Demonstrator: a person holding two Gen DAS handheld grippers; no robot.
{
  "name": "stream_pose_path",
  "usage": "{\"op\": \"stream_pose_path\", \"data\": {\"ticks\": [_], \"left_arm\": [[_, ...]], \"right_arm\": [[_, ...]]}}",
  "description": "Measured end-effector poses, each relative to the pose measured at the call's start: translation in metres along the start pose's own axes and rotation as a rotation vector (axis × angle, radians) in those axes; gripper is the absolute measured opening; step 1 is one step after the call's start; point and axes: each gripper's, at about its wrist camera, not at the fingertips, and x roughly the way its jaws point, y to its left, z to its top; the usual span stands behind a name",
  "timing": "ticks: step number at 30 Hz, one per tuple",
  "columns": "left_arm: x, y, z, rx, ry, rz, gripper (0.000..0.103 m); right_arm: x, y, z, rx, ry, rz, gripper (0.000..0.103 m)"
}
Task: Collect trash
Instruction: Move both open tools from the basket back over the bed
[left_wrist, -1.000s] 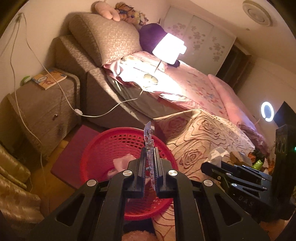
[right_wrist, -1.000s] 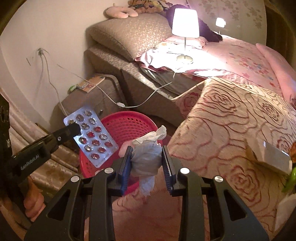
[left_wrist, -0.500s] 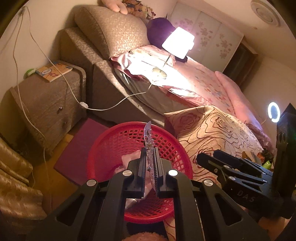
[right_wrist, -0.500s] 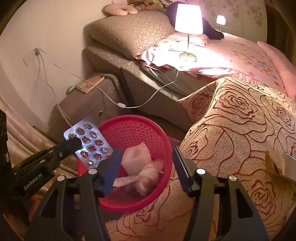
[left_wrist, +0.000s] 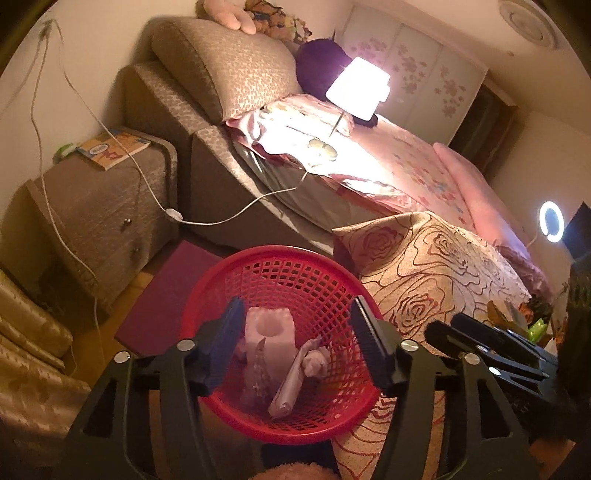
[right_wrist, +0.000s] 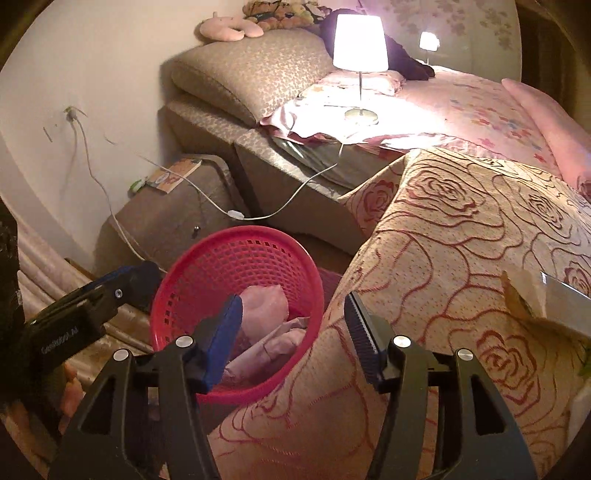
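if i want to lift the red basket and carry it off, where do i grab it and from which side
Grip the red basket by its rim, one finger inside and one outside the mesh wall. Come from above on the side away from the rose-patterned cover, which presses against the basket's other side. The rim is thin and stiff-looking, likely an easy pinch.

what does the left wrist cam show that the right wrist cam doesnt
Only the left wrist view shows the glowing white ring light and the maroon floor mat. Only the right wrist view shows the wall socket and a cardboard box on the rose-patterned blanket. Both show the red mesh plastic basket holding crumpled tissue, the lit bedside lamp, and open jaws.
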Motion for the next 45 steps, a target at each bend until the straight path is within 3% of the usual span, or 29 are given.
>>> {"op": "stream_pose_path", "data": {"ticks": [6,12,21,34,45], "left_arm": [[-0.010,-0.005,-0.005,0.010,-0.018,0.008,0.065],[-0.023,-0.025,-0.013,0.063,-0.039,-0.003,0.068],[-0.032,-0.069,-0.030,0.157,-0.037,-0.074,0.070],[-0.031,-0.116,-0.048,0.271,-0.013,-0.135,0.075],[-0.019,-0.150,-0.062,0.385,0.017,-0.133,0.076]], "right_arm": [[-0.021,-0.004,-0.010,0.006,-0.036,-0.012,0.063],[-0.045,-0.011,-0.027,0.020,-0.057,-0.019,0.063],[-0.088,-0.037,-0.046,0.072,-0.107,-0.056,0.063],[-0.150,-0.113,-0.096,0.181,-0.165,-0.227,0.065],[-0.161,-0.163,-0.123,0.276,-0.167,-0.331,0.065]]}}
